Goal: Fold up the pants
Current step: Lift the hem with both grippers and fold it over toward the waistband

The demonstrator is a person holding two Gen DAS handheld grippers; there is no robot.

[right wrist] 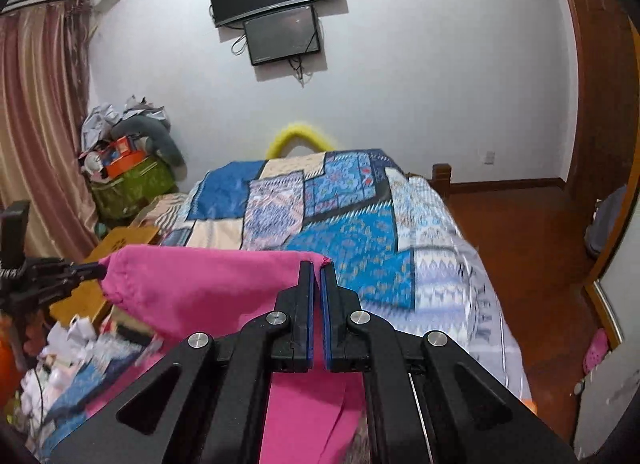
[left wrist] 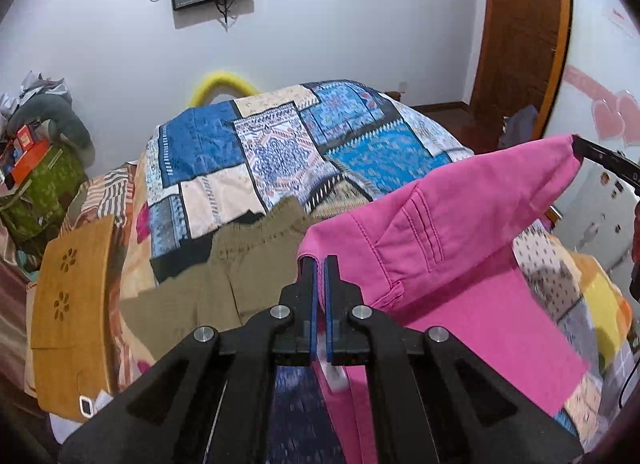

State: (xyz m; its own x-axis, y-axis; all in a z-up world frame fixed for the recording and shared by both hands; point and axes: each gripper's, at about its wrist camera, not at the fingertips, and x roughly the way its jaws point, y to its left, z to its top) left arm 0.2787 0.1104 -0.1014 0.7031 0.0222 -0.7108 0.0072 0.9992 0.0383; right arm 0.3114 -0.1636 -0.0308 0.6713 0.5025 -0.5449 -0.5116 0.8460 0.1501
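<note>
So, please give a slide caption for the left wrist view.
Left gripper shut on the pink pants, lifted above the patchwork bedspread; olive shorts lie beside.

The left gripper is held angled downward, jaws clamped together – the right gripper is likewise pinched closed, raised at the right.
</note>
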